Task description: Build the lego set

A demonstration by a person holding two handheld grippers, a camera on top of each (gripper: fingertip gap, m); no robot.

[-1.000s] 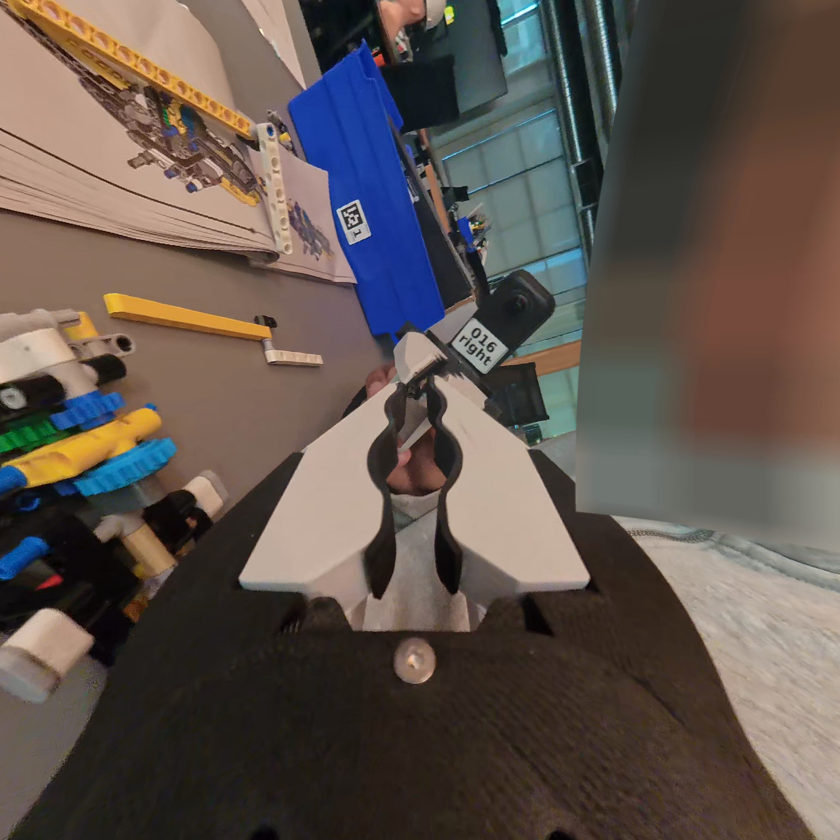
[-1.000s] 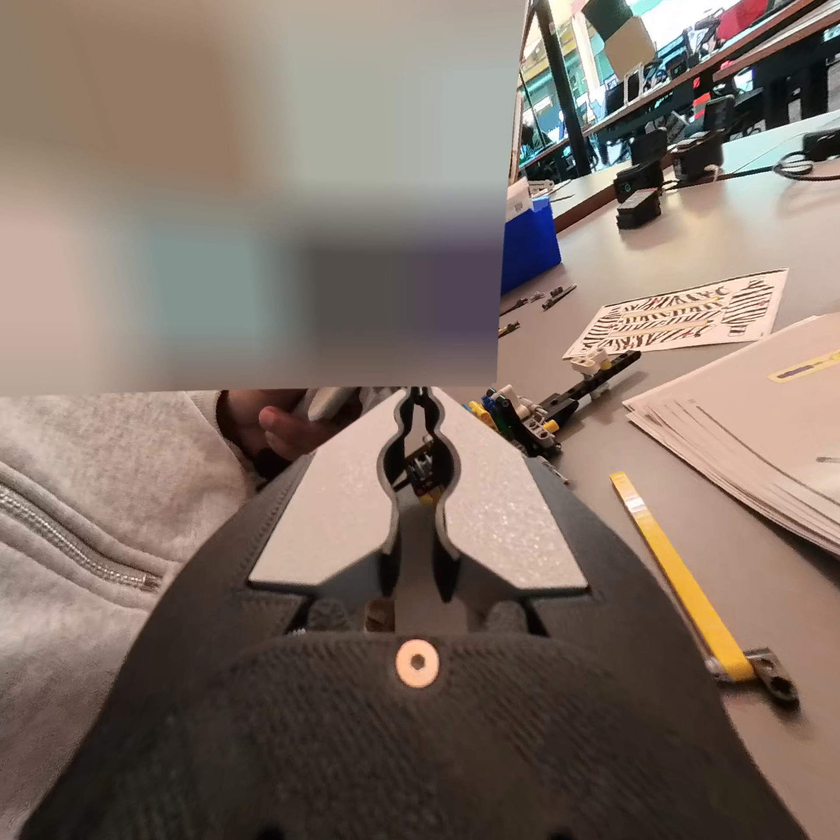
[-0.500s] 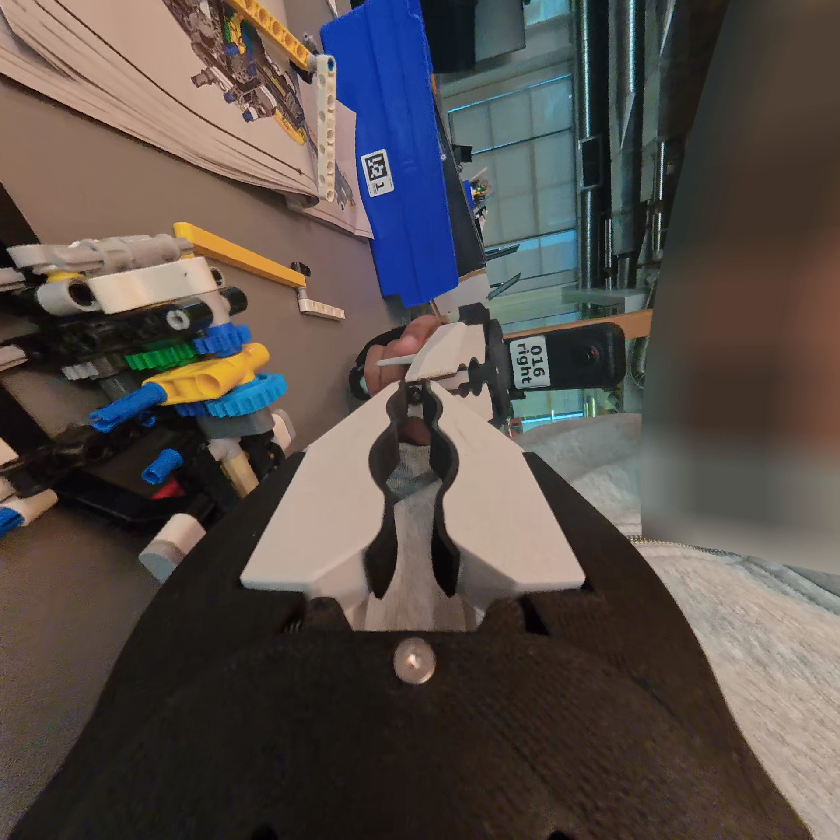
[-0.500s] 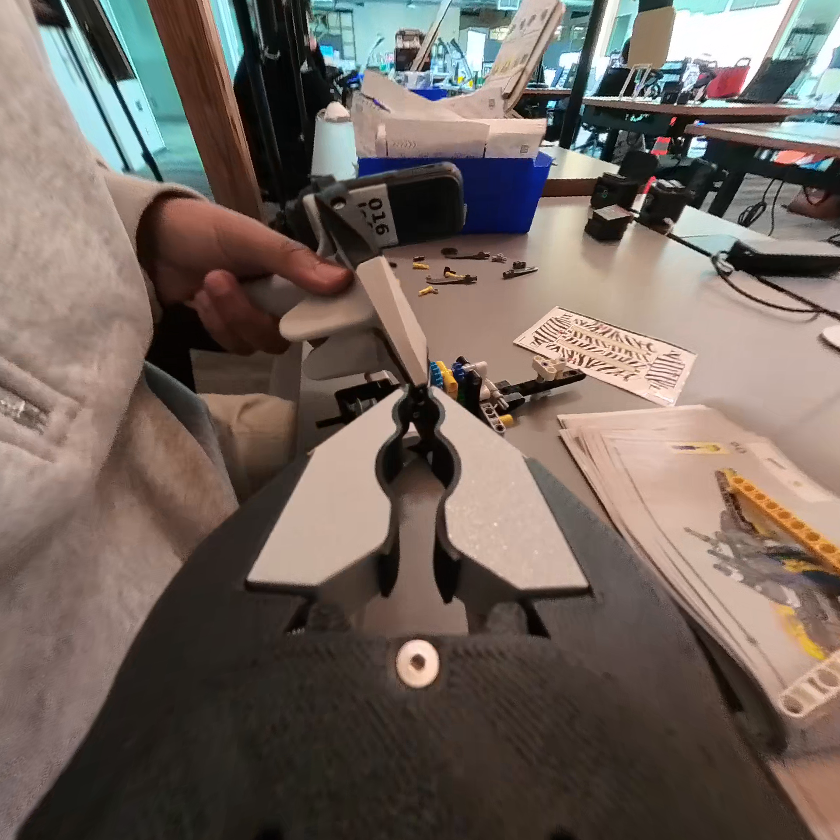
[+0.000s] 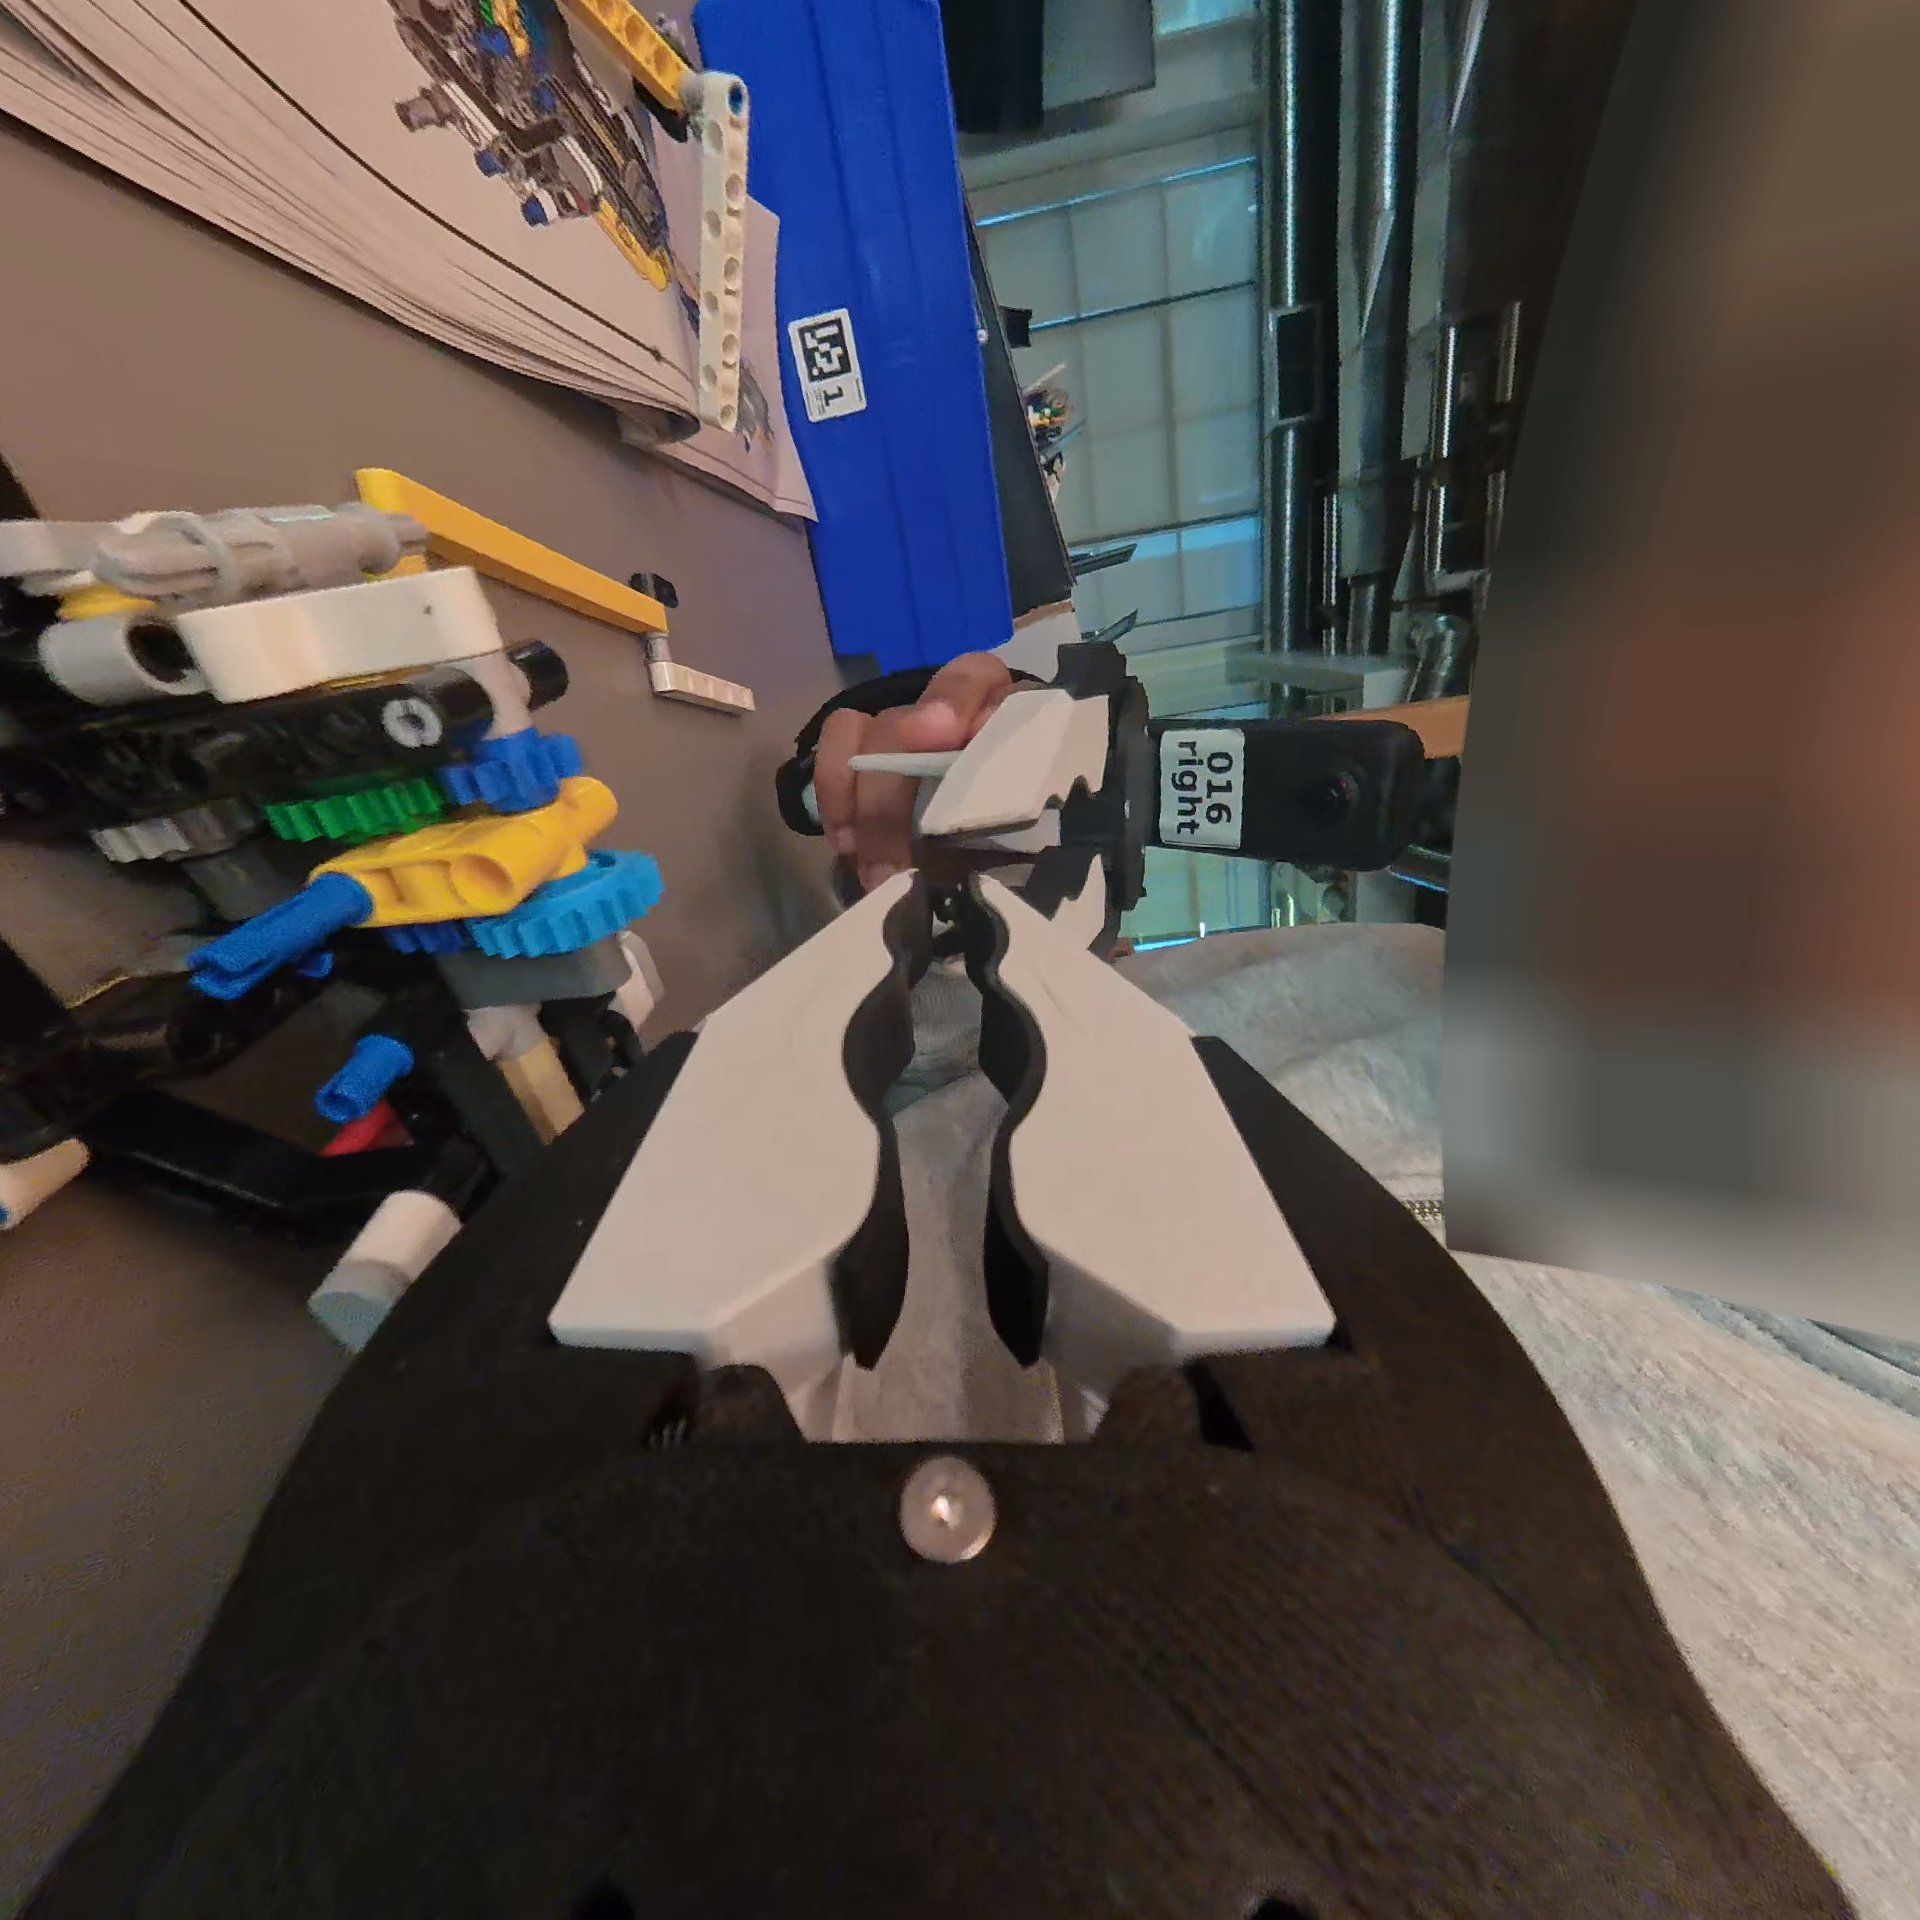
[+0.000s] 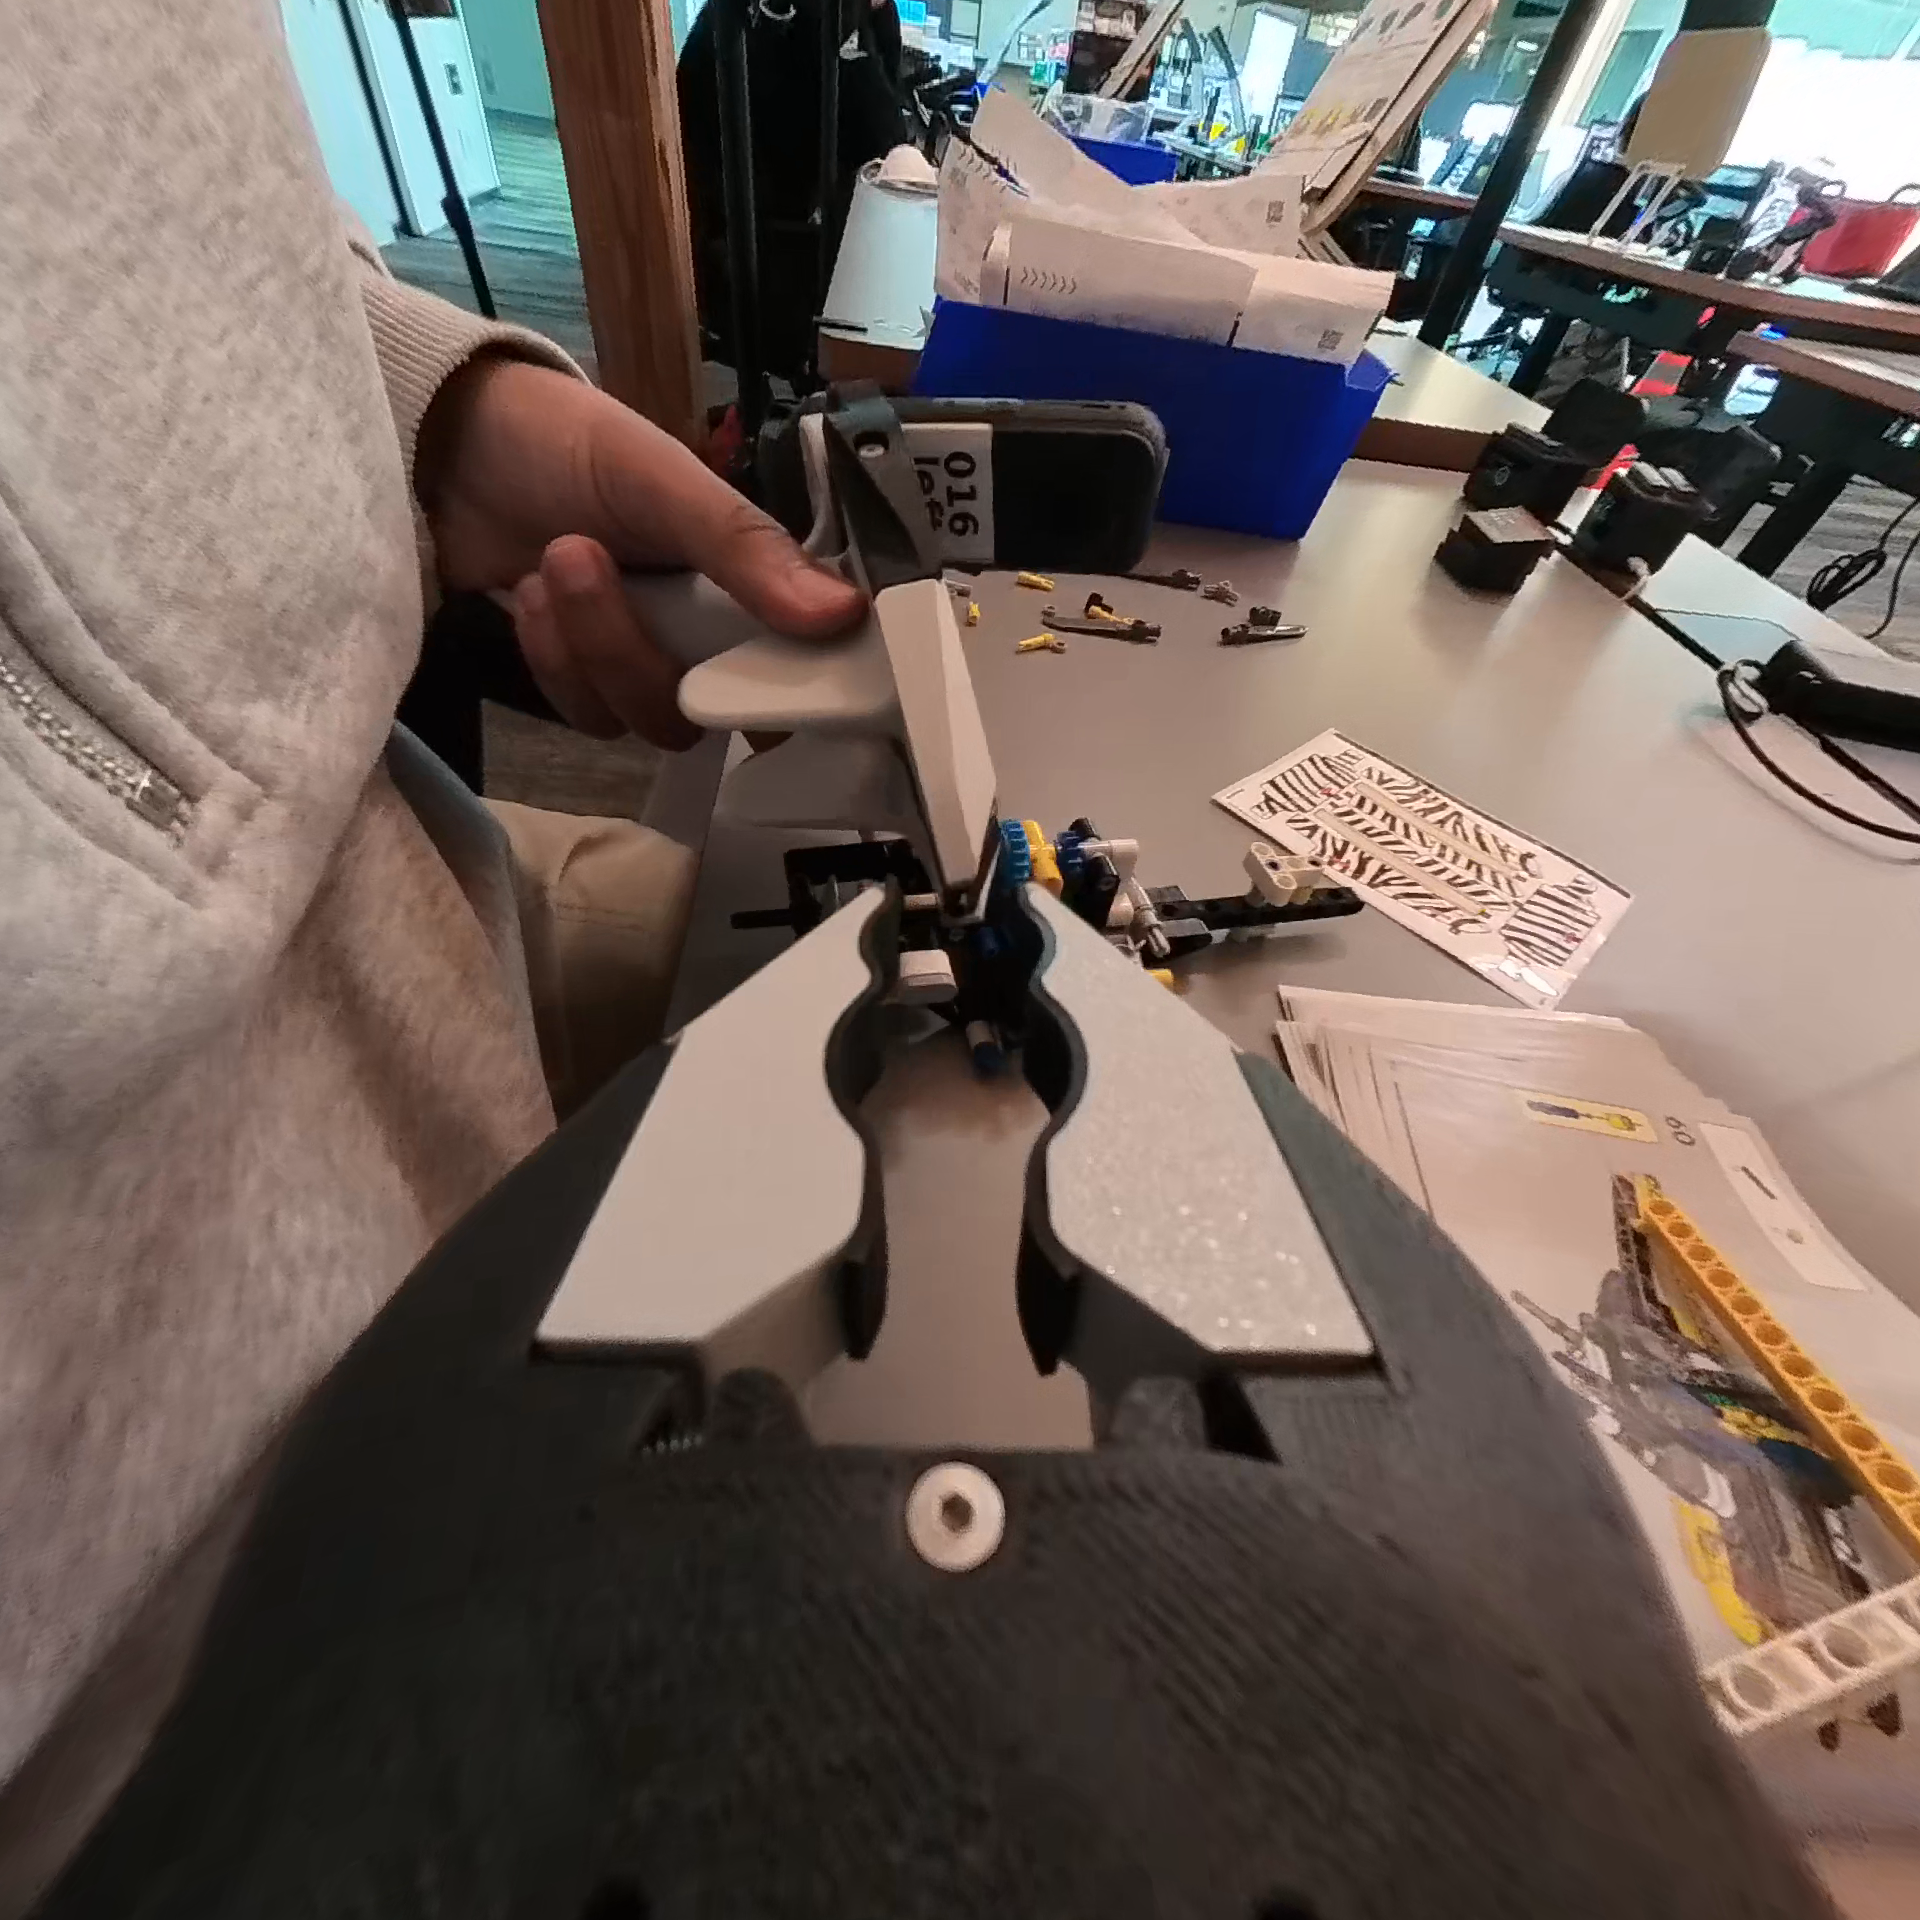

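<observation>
Grey fingers, black mounts, grey zipped sweatshirt.

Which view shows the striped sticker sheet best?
The right wrist view: the sticker sheet lies flat and whole on the table, just beyond the lego model. The left wrist view does not show it.

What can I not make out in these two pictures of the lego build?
- Left wrist view: whether the left hand-held gripper pinches a piece; the dark spot at its tips is too small.
- Right wrist view: the lego model's near end, hidden by the fingers of the right hand-held gripper.
- Right wrist view: the loose pieces near the blue bin, too small to identify.
</observation>
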